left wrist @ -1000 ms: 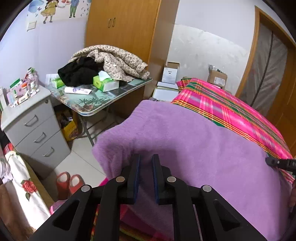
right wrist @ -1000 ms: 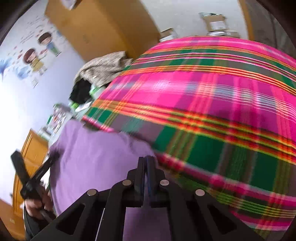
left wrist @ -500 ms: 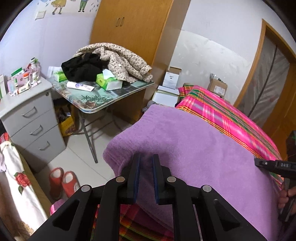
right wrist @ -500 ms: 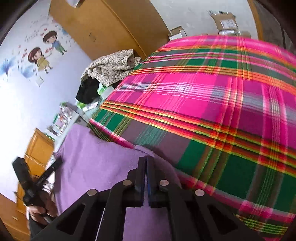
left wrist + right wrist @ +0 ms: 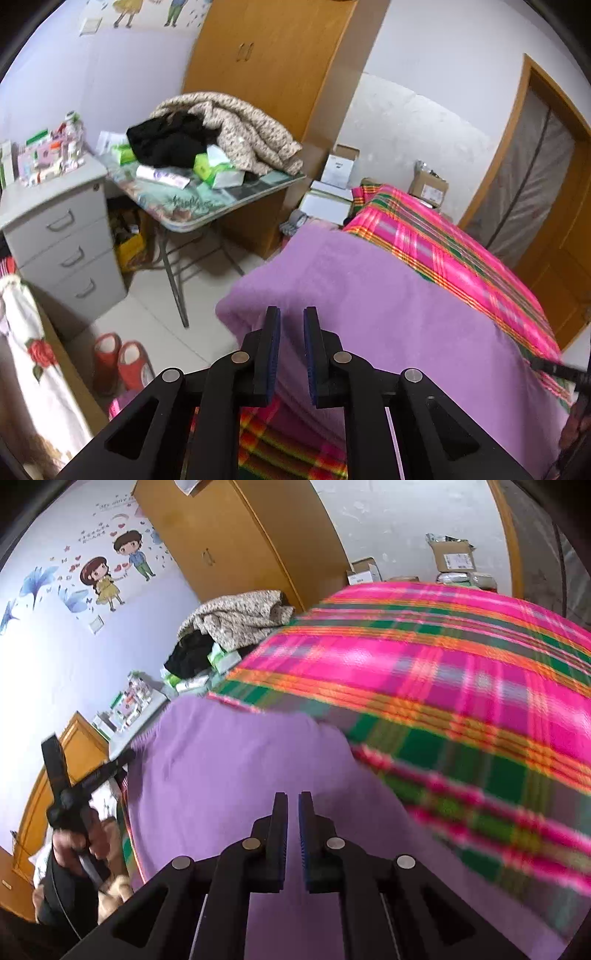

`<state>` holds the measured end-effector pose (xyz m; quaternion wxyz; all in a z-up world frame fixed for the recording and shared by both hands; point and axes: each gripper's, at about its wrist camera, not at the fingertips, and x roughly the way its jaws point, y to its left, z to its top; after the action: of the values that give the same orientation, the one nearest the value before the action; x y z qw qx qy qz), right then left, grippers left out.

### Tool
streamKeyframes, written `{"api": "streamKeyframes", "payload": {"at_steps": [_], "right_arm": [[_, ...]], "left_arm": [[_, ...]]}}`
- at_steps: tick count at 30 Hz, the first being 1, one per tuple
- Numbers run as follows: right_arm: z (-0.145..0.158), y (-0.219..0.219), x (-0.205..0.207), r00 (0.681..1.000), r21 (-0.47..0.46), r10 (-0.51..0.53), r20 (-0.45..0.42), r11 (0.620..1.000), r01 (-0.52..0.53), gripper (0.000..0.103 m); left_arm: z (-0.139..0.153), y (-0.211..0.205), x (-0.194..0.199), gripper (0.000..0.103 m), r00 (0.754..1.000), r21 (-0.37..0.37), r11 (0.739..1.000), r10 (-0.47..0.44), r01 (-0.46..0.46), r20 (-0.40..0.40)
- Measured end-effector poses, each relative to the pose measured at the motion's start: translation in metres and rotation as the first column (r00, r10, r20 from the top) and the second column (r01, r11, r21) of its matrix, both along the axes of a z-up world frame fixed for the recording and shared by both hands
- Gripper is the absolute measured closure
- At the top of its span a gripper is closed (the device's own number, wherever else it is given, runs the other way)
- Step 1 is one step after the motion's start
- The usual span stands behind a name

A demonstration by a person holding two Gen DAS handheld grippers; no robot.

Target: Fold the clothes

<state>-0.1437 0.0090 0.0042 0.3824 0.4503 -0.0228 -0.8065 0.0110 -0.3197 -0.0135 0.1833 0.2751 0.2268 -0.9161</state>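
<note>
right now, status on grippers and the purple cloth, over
Left gripper open, empty. Right gripper jaws opening, nothing between. Purple cloth flat on plaid bed. Nothing in the way.

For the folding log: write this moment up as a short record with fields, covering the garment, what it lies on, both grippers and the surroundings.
garment: purple fleece garment, spread flat
surface: bed with pink and green plaid blanket; the garment covers its near end
left gripper: small gap between the jaws, nothing between them, above the garment's near left corner
right gripper: jaws opening, nothing between them, above the garment
beside the bed: folding table with a heap of clothes; grey drawer unit; red slippers on the floor
</note>
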Motion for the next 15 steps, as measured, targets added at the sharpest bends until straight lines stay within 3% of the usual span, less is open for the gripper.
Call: {"api": "streamKeyframes", "payload": {"at_steps": [6,12,15], "right_arm": [[-0.006,0.028,0.027,0.999,-0.017,0.003,0.032,1.0,-0.003,0.095],[-0.015,0.037,0.058,0.998,0.004,0.038,0.043,0.999,-0.038,0.094],[-0.02,0.04,0.07,0.998,0.004,0.049,0.042,0.999,-0.049,0.092]], "left_arm": [[0.004,0.036,0.003,0.09,0.994,-0.043,0.993,-0.108,0.108,-0.01],[-0.014,0.041,-0.003,0.09,0.992,-0.006,0.994,-0.106,0.107,0.07],[-0.01,0.048,0.004,0.09,0.991,-0.011,0.993,-0.117,0.118,0.057]]}}
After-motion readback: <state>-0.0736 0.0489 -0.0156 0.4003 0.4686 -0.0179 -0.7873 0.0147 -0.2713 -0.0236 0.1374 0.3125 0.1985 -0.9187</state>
